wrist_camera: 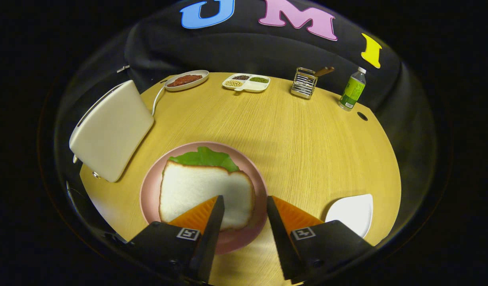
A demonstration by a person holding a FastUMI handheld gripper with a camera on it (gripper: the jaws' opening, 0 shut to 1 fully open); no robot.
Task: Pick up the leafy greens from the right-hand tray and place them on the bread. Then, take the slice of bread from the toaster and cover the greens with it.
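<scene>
One white bread slice (206, 194) caps the green lettuce leaf (206, 157) on the round pink plate (148, 190), lower centre; the tongs (244, 206) hover parted, empty, suggesting release.

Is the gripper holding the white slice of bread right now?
No, the gripper is open above the white slice of bread, which lies on green leafy lettuce.
</scene>
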